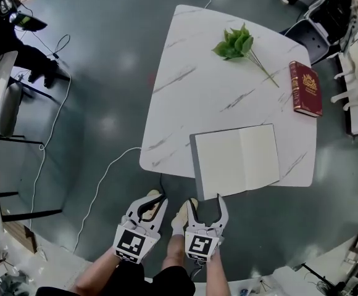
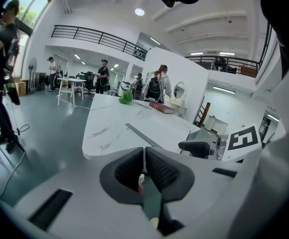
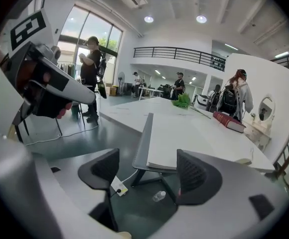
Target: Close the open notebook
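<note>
Notebook: the notebook (image 1: pixel 236 160) lies open and flat, blank pages up, at the near edge of the table, right of the middle; its near left corner juts past the edge.
Cover: a dark cover edge shows along the notebook's left side.
Table: a white marbled table (image 1: pixel 185 85) on a grey floor.
Right gripper: the right gripper (image 1: pixel 206 202) hangs just near of the notebook and apart from it; its jaws stand wide apart with nothing between the pads, and the notebook's near edge shows beyond the gap.
Left gripper: the left gripper (image 1: pixel 153 196) is just left of the right one, off the table's near edge; its jaws are pressed together and hold nothing.
Red book: a closed red book (image 1: pixel 305 88) lies at the table's far right.
Leafy sprig: a green sprig (image 1: pixel 236 43) lies on the far part of the table, left of the red book.
Cable: a white cable (image 1: pixel 99 190) trails over the floor, left of the table.
</note>
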### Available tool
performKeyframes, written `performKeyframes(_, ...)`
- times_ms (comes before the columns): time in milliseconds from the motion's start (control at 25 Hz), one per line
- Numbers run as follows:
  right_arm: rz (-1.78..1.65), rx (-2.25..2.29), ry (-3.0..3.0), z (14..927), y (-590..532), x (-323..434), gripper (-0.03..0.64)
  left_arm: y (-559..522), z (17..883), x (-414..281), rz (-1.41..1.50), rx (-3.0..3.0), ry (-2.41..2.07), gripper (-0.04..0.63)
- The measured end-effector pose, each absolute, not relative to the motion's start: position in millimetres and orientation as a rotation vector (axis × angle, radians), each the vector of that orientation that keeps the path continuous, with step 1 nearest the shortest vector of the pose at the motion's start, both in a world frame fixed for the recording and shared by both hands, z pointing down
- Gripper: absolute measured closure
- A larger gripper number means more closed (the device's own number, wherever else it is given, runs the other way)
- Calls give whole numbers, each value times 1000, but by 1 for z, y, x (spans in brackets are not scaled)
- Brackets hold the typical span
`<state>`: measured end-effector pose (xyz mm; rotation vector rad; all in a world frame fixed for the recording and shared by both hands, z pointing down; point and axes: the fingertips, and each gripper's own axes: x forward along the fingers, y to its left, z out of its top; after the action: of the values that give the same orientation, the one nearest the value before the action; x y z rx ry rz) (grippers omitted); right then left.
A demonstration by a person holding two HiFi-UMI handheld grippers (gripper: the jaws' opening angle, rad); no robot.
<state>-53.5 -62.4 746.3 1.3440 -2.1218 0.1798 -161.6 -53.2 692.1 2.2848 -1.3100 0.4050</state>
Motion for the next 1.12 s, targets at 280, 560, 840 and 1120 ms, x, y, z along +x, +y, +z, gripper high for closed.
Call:
performKeyframes(280, 44, 1377, -2086, 755, -67, -49, 272, -47, 708, -162, 439, 2245, -1285, 561)
performKeyframes(560, 67, 1356, -2079, 751, -66, -46, 344, -50, 703, -159, 401, 2270, -1309, 561)
performKeyframes(840, 12, 1341, -2080, 729, -63, -51, 460, -56, 683, -156, 387, 2291, -1318, 561)
performKeyframes(1120, 75, 1315, -2109, 713, -63, -47, 530, -56, 661, -149, 430, 2307, -1291, 561)
